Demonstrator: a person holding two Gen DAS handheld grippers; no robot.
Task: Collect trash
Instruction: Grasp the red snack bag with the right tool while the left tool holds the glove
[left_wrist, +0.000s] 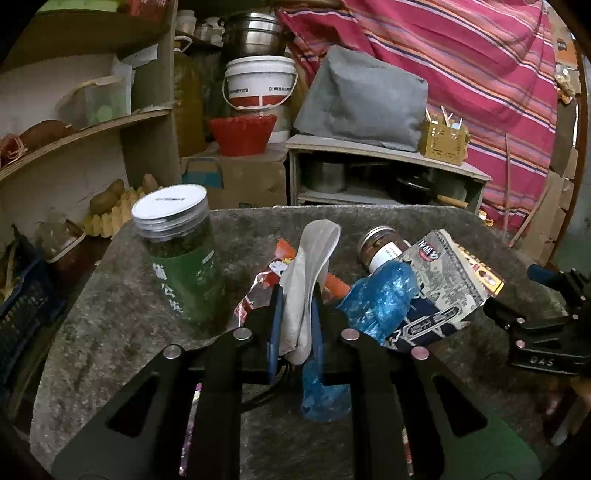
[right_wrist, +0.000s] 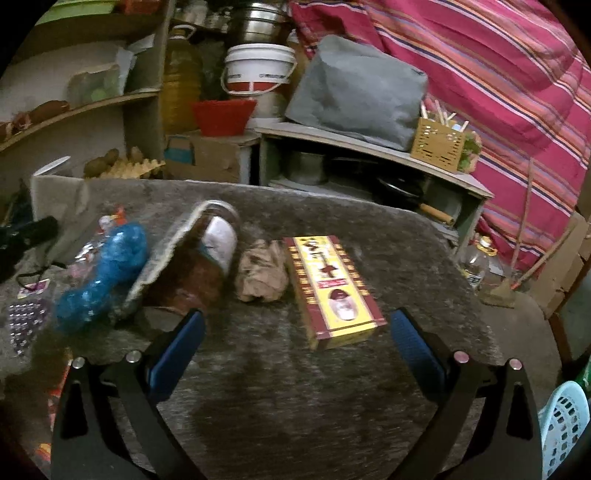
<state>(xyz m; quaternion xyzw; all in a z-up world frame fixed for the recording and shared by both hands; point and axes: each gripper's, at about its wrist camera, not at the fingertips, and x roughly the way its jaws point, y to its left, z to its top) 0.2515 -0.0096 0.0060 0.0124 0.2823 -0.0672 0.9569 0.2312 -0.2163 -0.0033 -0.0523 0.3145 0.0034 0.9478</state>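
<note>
My left gripper (left_wrist: 295, 299) is shut on a crumpled white wrapper (left_wrist: 310, 280) and holds it above the grey felt table (left_wrist: 122, 332). A blue plastic bag (left_wrist: 380, 299) lies just right of it, with a strip hanging under the fingers. A red snack wrapper (left_wrist: 258, 291) lies behind the left finger. My right gripper (right_wrist: 295, 339) is open and empty over the table (right_wrist: 295, 406). Ahead of it lie a yellow and red box (right_wrist: 332, 291) and a crumpled brown paper ball (right_wrist: 262, 277). The blue bag (right_wrist: 103, 273) shows at left.
A green-labelled jar with a white lid (left_wrist: 181, 254) stands left. A small brown jar (left_wrist: 384, 247) and a printed carton (left_wrist: 443, 288) lie right. A light blue basket (right_wrist: 565, 428) sits at the lower right. Shelves, a white bucket (left_wrist: 258, 81) and a striped cloth stand behind.
</note>
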